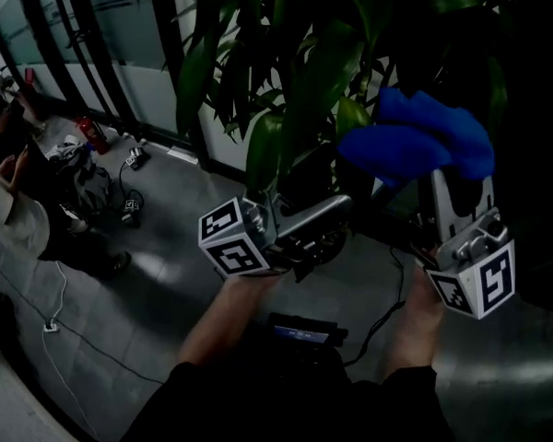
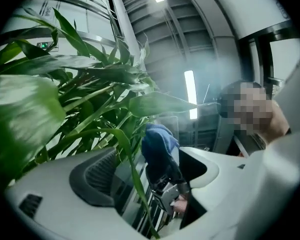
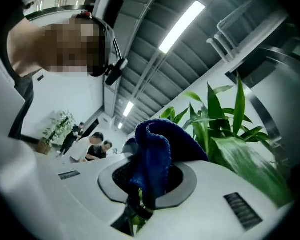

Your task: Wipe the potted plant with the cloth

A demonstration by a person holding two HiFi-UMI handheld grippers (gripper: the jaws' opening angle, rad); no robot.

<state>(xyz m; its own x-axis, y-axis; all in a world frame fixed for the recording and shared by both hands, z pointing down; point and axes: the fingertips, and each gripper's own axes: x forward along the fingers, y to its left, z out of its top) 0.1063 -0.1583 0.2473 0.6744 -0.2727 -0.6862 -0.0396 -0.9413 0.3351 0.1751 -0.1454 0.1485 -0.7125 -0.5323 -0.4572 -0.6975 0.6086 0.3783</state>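
The potted plant (image 1: 295, 81) fills the top of the head view with long green leaves. My right gripper (image 1: 456, 184) points up beside the foliage, shut on a bunched blue cloth (image 1: 415, 141). The right gripper view shows the cloth (image 3: 155, 149) pinched in my right gripper (image 3: 147, 184), with the plant (image 3: 230, 129) just to the right. My left gripper (image 1: 327, 224) reaches under the leaves, open. In the left gripper view one thin leaf (image 2: 132, 169) hangs loose inside my left gripper (image 2: 150, 179); beyond it are the cloth (image 2: 157, 141) and more leaves (image 2: 80, 84).
A person (image 1: 9, 201) crouches at the left by bags and a red can (image 1: 94, 136). Cables (image 1: 64, 325) run over the grey floor. A dark device (image 1: 300, 330) lies below my arms. Black bars and a glass wall (image 1: 64, 35) stand behind the plant.
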